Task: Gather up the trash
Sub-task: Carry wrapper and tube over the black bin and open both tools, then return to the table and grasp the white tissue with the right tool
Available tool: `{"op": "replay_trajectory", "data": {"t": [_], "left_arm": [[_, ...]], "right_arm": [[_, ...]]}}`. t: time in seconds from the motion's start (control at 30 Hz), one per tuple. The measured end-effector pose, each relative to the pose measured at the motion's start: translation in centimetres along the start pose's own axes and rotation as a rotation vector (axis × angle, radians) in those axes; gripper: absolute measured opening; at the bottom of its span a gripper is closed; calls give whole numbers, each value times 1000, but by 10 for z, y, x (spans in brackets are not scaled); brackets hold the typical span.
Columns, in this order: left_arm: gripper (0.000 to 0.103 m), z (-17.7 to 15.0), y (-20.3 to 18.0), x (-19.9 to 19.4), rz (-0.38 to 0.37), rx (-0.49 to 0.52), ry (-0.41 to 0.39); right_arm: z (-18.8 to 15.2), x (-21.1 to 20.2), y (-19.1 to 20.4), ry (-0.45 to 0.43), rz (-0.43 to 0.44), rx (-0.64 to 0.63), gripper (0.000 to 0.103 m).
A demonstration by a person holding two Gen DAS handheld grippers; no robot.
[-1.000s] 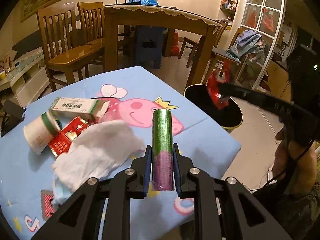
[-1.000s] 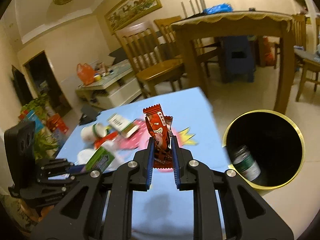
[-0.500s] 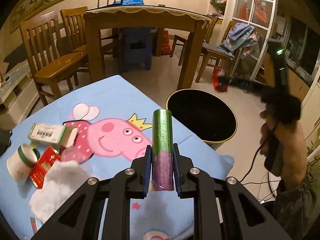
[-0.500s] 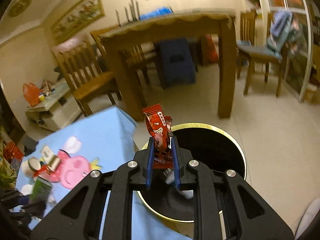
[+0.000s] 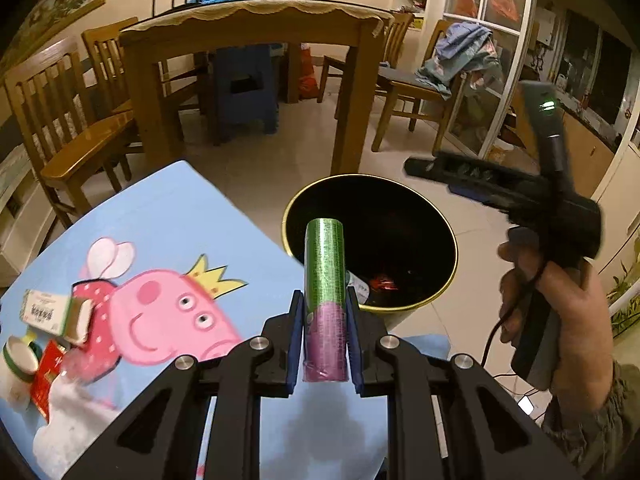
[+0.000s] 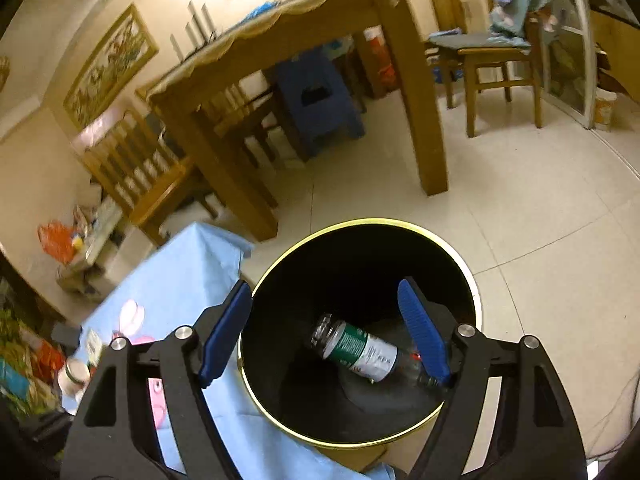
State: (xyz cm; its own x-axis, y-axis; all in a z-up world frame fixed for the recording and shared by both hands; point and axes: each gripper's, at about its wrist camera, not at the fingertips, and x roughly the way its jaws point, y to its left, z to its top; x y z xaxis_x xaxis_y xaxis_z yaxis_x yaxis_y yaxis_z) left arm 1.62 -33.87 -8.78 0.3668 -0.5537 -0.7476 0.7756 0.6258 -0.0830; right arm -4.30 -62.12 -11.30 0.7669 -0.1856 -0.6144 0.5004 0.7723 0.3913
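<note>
- Left gripper [image 5: 325,332]: blue-padded jaws clamped on the lower, purple part of an upright green-and-purple cylinder [image 5: 324,280]; the cylinder's top shows in front of the near rim of the trash bin [image 5: 450,232].
- Right gripper [image 6: 325,336]: jaws spread wide apart with nothing between them, poised above the bin's mouth (in the left wrist view its black body is seen from the side, gripped by the person's right hand [image 5: 560,312]).
- Trash bin: round, black inside with a gold rim, standing on the tiled floor just beside the far right corner of the low table [image 5: 192,216].
- Bin contents: a clear bottle with a green-and-white label [image 6: 356,350] lying on its side at the bottom; a red wrapper [image 5: 382,282] beside it.
- Table: covered by a light-blue cloth printed with a pink cartoon pig.
- Remaining trash, near the table's left edge: a white-and-green carton [image 5: 54,312], a round white-and-green cup [image 5: 18,360], a red packet [image 5: 46,380], and a crumpled white tissue [image 5: 76,428] at the near left corner.
</note>
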Motion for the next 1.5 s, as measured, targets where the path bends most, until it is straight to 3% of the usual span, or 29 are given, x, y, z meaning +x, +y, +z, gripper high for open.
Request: {"op": "replay_trajectory", "data": {"t": [0.13, 0.3, 0.37, 0.4, 0.43, 0.67, 0.77, 0.83, 0.9, 1.0, 1.07, 1.2, 1.3, 1.33, 1.47, 1.5], "left_arm": [[18, 21, -11, 23, -26, 11, 20], [19, 51, -36, 55, -27, 57, 43], [35, 62, -45, 68, -13, 72, 50], [53, 65, -49, 71, -4, 78, 42], [59, 68, -53, 72, 17, 83, 26], [60, 62, -48, 57, 39, 82, 3], [73, 46, -38, 33, 72, 68, -5], [91, 31, -30, 12, 95, 55, -24], [96, 9, -22, -13, 121, 52, -53], [96, -36, -2, -53, 161, 39, -66], [96, -66, 15, -73, 185, 14, -49], [97, -117, 54, -108, 266, -34, -23], [97, -153, 92, -142, 358, -98, -31], [96, -164, 108, -155, 382, -135, -36], [96, -194, 163, -195, 494, -240, -65], [96, -201, 170, -202, 507, -255, -71]], "right_arm": [[3, -35, -24, -129, -28, 96, 86], [3, -65, -50, -240, -27, 175, 87], [5, -70, -58, -252, -31, 180, 87], [6, -69, -61, -252, -32, 181, 87], [7, -70, -64, -247, -32, 182, 87], [6, -73, -61, -237, -30, 163, 88], [6, -69, -50, -217, -25, 130, 88], [5, -62, -35, -190, -5, 73, 88], [1, -56, -14, -165, 32, 10, 89], [-13, -45, 36, -109, 114, -155, 89], [-31, -39, 81, -48, 214, -285, 89], [-85, -29, 167, 117, 434, -468, 89], [-121, -30, 216, 171, 510, -557, 88], [-134, -32, 234, 170, 513, -607, 86], [-162, -23, 272, 219, 530, -715, 52], [-167, -18, 277, 235, 519, -728, 52]]}}
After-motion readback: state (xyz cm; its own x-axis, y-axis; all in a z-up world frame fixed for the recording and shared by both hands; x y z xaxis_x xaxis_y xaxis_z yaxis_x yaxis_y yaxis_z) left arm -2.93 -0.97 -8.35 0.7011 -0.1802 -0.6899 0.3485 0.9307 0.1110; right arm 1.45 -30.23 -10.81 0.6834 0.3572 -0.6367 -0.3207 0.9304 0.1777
